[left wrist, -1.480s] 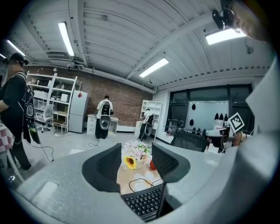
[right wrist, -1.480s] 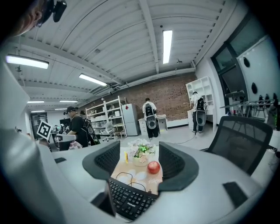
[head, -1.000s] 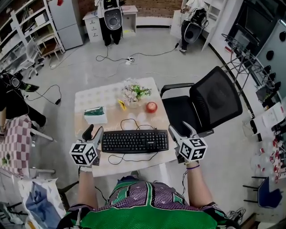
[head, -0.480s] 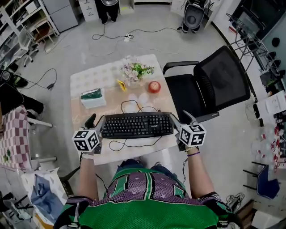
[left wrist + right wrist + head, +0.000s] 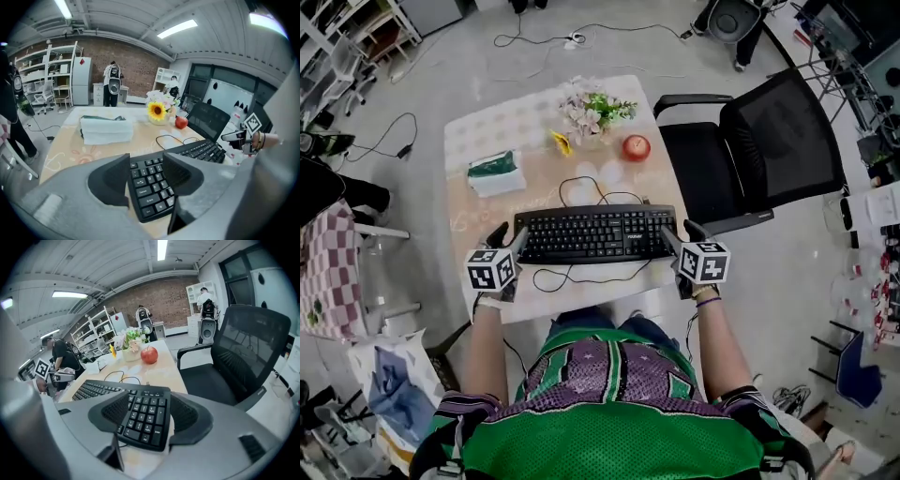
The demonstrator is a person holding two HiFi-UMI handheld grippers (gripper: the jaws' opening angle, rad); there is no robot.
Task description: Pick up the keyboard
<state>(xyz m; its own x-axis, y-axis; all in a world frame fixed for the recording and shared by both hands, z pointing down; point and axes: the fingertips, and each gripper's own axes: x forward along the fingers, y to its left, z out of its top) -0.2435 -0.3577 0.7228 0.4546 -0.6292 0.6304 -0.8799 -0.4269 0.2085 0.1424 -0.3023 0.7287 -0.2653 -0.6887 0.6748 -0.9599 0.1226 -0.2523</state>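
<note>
Left claw (image 5: 146,161): Its jaws are wide apart and hold nothing. The left end of the keyboard (image 5: 592,234) shows in the gap between them.

Right claw (image 5: 149,404): Its jaws are wide apart too, and hold nothing. The right end of the keyboard shows in its gap.

Why one at each end: The keyboard is long. I think a claw on each end keeps it flat when it goes up.

Keyboard: It lies flat on the surface (image 5: 534,183), near the person's side, between the two claws. It is not lifted yet.

Cable (image 5: 157,138): A black wire loops on the surface by the keyboard. It may tug a little on the way up.

Farther off: A tissue pack (image 5: 495,173), flowers (image 5: 592,111) and a red apple (image 5: 636,147) sit well apart from the keyboard, out of the way.

Chair (image 5: 778,141): It stands beside the surface on the right.
</note>
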